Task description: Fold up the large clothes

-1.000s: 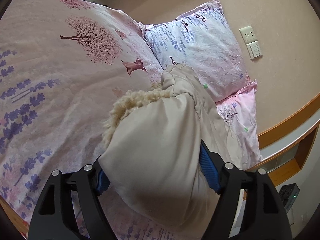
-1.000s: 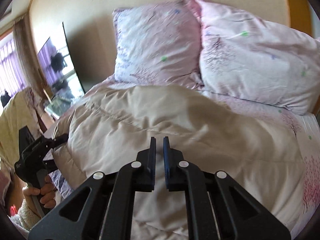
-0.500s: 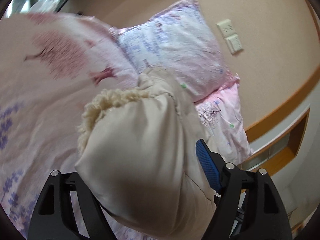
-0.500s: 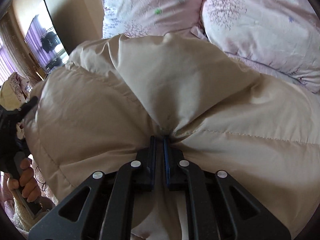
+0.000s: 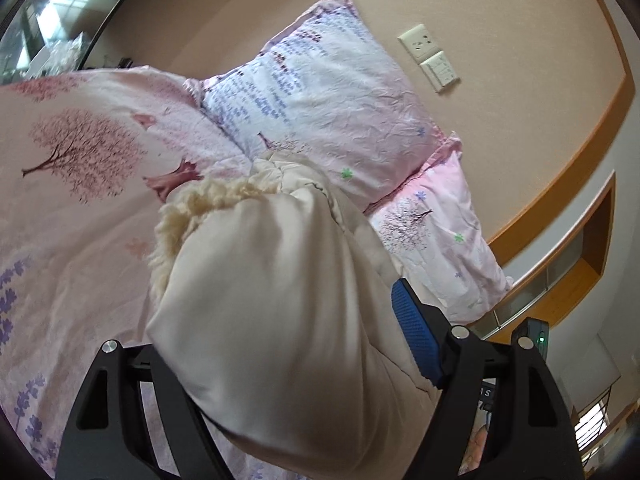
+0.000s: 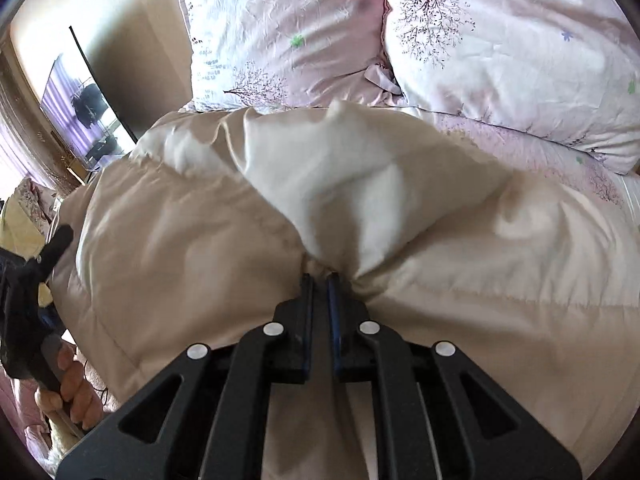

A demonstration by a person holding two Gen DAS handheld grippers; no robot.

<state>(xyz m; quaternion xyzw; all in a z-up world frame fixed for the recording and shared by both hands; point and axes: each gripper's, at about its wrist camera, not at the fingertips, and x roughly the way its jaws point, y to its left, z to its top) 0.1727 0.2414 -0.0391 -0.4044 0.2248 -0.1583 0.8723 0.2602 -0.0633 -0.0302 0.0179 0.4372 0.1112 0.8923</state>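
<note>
Left wrist view: the left gripper (image 5: 276, 340) stands with its jaws wide, and a thick puffy roll of the beige coat (image 5: 280, 304) fills the gap between them. The blue pad (image 5: 412, 332) on the right finger presses into the coat's side; the other finger is hidden behind the fabric, so the grip reads as a clamp on a bulky bundle. Just past the roll a cream fleece trim (image 5: 192, 212) curls out of the coat's edge. Beyond that lies the pink duvet (image 5: 80, 200) printed with trees and lavender sprigs, and at its far end two pillows (image 5: 328, 92) lean against the beige wall, with a socket plate (image 5: 420, 42) and a switch (image 5: 440, 72) above them. Right wrist view: the right gripper (image 6: 320, 280) points steeply down with its jaws nearly together, pinching a gathered fold of the coat (image 6: 200, 248); creases fan out from the pinch point and a paler flap rises just behind it. The coat spreads across the bed on both sides of the fingers, reaching the foot of the pillows (image 6: 500, 48). At the left edge the other gripper (image 6: 24, 280) shows dark against the coat's side, with a hand (image 6: 72, 380) wrapped round its handle. Farther back on that side a dark screen (image 6: 84, 96) stands by the wall.
</note>
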